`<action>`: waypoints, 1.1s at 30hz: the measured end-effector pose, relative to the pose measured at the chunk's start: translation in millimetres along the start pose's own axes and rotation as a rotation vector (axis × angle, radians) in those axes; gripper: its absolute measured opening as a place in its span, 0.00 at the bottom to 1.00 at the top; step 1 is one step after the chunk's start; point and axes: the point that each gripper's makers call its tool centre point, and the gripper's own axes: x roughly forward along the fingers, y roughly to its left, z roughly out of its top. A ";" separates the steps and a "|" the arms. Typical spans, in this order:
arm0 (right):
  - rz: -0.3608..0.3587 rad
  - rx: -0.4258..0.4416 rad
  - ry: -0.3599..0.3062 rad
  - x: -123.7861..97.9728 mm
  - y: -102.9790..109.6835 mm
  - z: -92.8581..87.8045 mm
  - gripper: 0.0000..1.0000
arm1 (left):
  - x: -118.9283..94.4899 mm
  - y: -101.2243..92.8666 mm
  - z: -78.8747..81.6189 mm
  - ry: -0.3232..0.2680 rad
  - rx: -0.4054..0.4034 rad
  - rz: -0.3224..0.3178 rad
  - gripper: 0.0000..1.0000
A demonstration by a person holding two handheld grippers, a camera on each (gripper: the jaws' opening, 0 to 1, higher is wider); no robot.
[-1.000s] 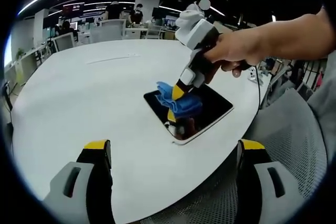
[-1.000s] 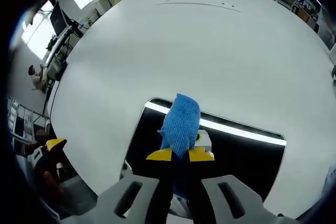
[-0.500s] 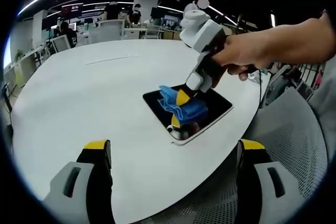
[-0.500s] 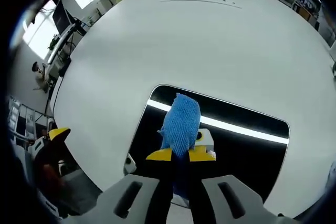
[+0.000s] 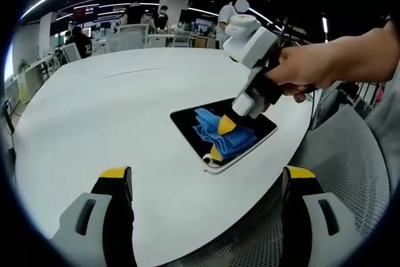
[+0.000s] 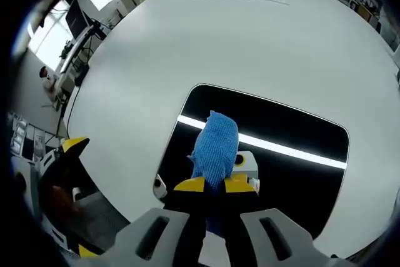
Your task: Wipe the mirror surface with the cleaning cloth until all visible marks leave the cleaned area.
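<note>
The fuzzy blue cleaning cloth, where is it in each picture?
Left gripper view: blue cleaning cloth right of centre, on the dark rectangular mirror, under the right gripper.
Right gripper view: cloth centre, between the jaws.
Shared landmark: the mirror on the white round table.

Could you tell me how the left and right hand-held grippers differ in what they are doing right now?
The right hand-held gripper is shut on the blue cleaning cloth, while the left hand-held gripper is open and holds nothing. The right one is over the mirror, while the left one hangs at the white table edge, away from the mirror. Both have yellow-tipped jaws.
</note>
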 end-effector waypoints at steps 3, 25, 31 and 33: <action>0.004 -0.005 0.004 -1.1 1.6 -4.0 0.03 | -0.3 1.2 -0.2 -0.001 -0.002 0.006 0.99; 0.040 0.000 0.020 -5.9 9.9 -24.6 0.03 | 1.8 1.6 -2.9 0.013 0.001 0.006 0.99; 0.046 -0.011 0.026 -6.4 11.6 -30.4 0.03 | 1.4 1.3 -1.8 0.008 -0.002 0.006 0.99; 0.044 -0.014 0.028 -6.8 11.8 -31.5 0.03 | 1.2 1.7 -1.2 0.005 0.000 0.009 0.99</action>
